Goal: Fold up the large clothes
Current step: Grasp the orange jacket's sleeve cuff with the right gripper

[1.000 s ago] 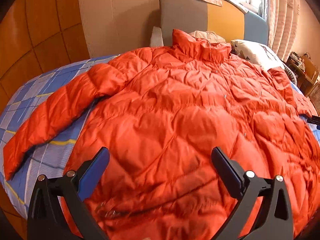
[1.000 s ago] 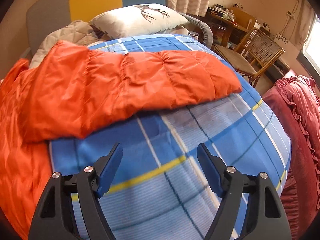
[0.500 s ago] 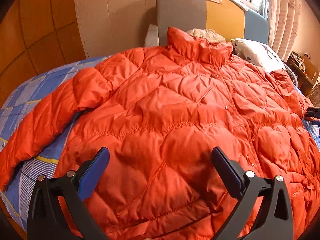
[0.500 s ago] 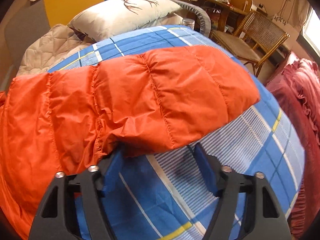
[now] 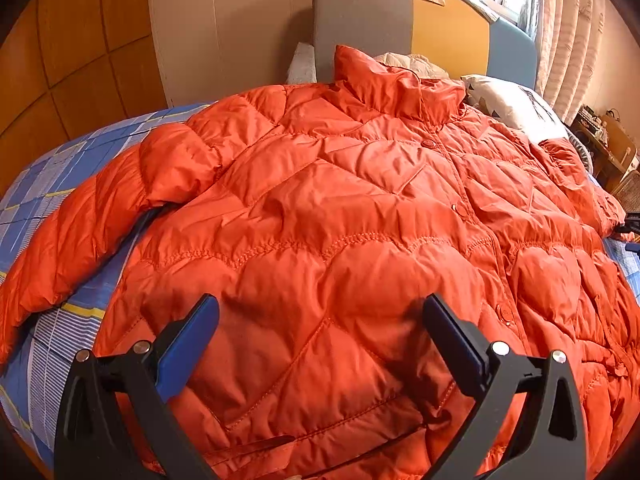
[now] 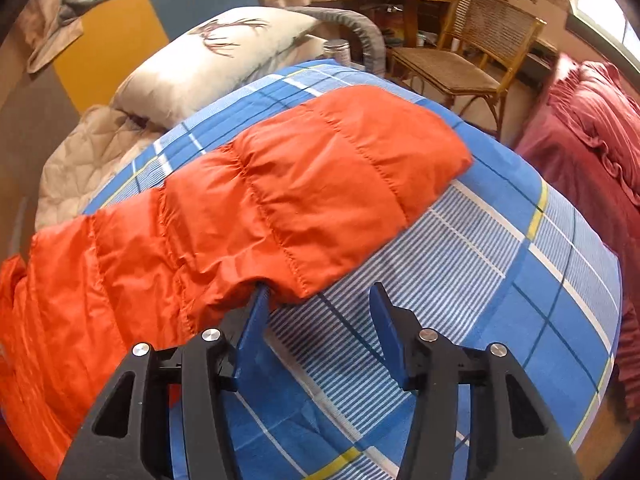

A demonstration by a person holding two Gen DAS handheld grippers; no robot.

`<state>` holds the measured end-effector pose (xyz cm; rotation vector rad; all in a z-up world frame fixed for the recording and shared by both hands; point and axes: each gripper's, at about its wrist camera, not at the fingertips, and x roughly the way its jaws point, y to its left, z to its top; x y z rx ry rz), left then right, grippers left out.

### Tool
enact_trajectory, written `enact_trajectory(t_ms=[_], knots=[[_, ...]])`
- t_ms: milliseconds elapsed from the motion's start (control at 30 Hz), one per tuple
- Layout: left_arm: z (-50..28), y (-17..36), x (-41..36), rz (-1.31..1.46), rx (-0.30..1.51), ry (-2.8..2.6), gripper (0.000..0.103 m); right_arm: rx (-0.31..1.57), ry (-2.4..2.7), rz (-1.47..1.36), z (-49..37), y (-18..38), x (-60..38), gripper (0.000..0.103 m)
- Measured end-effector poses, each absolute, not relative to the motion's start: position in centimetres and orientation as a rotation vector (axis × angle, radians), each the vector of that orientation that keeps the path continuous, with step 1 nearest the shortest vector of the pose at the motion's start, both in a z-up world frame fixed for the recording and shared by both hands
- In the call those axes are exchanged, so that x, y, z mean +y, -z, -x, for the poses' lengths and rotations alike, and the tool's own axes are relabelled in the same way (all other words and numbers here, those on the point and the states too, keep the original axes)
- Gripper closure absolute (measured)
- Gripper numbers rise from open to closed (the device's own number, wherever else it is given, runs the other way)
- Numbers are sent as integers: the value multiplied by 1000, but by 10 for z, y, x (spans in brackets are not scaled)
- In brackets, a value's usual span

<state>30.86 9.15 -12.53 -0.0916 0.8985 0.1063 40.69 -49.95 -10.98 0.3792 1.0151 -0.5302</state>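
An orange quilted down jacket (image 5: 340, 240) lies front-up and buttoned across a bed (image 6: 500, 260) covered in a blue plaid sheet, collar toward the headboard (image 5: 400, 28), both sleeves spread out to the sides. The left tongs (image 5: 320, 340) hover spread wide over the lower front panel, near the hem, grasping nothing. The right tongs (image 6: 316, 320) are also parted and hold nothing, though one blue pad has slipped just under the near edge of the jacket's right sleeve (image 6: 280, 208), while the other stands clear over bare sheet.

The step in hand appears to be the first fold: taking the right sleeve to bring it in across the body. The next move would call for the right tongs to work further around the sleeve's edge, close on the puffy fabric and carry it inward over the chest; slippery shell cloth may slide out of a shallow pinch.

The left wrist view shows the whole garment, its collar, snap buttons and the left sleeve (image 5: 80, 240) angling off toward the bed's edge, none of which the right view offers. The right wrist view alone shows the pad against the sleeve, the cuff end, a white pillow (image 6: 224, 56), a rattan chair (image 6: 472, 56) and a dark red ruffled cover (image 6: 592, 128) beside the bed.
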Motion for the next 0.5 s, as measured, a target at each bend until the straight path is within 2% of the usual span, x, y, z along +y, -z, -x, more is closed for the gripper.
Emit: enact_trajectory(t_ms=[167, 300, 500], knots=[[-309, 127, 93, 100, 901, -108, 2, 991, 711, -299, -394, 103, -500, 51], [-308, 127, 93, 96, 903, -107, 2, 963, 658, -328, -394, 101, -498, 51], [-308, 128, 91, 87, 908, -107, 2, 1056, 569, -338, -428, 124, -489, 50]])
